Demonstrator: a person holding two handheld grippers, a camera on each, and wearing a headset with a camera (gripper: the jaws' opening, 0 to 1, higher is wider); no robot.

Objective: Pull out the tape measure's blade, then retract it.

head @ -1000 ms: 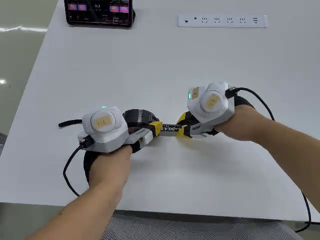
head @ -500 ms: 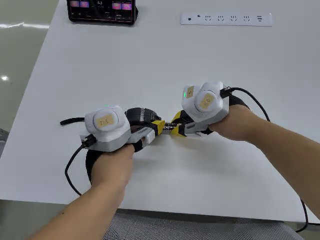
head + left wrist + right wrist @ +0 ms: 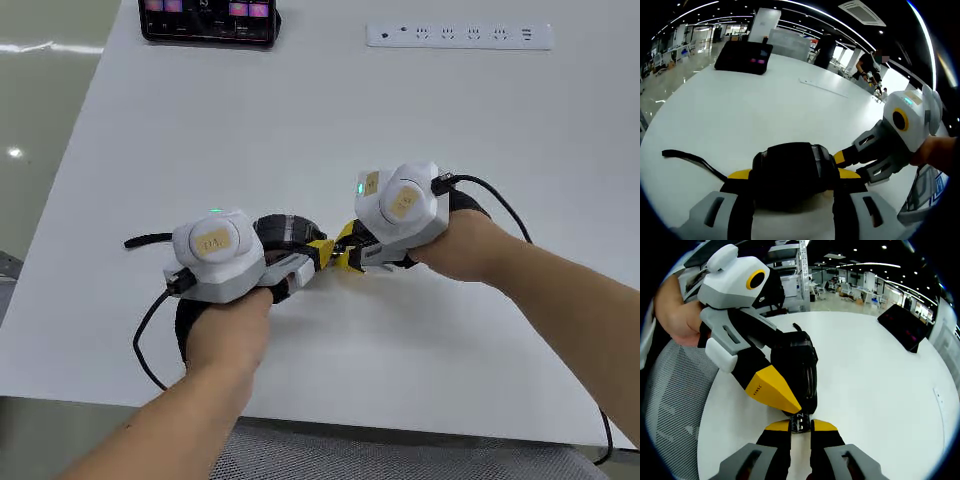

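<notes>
A black tape measure point(image 3: 285, 232) sits on the white table point(image 3: 300, 120), held between the yellow-tipped jaws of my left gripper point(image 3: 318, 254). In the left gripper view its black case point(image 3: 791, 172) fills the space between the jaws. My right gripper point(image 3: 345, 254) faces it from the right, shut on the blade's end hook point(image 3: 801, 423) right at the case mouth point(image 3: 802, 405). Almost no blade shows between the two grippers. A thin black wrist strap point(image 3: 690, 158) trails off the case to the left.
A dark tablet point(image 3: 208, 20) lies at the table's far left edge and a white power strip point(image 3: 458, 36) at the far right. Black cables point(image 3: 150, 330) hang from both grippers. A mesh chair back point(image 3: 400, 460) sits below the near table edge.
My right gripper has moved left toward the tape measure, and the short stretch of blade between the grippers has shrunk to almost nothing. The left gripper holds still.
</notes>
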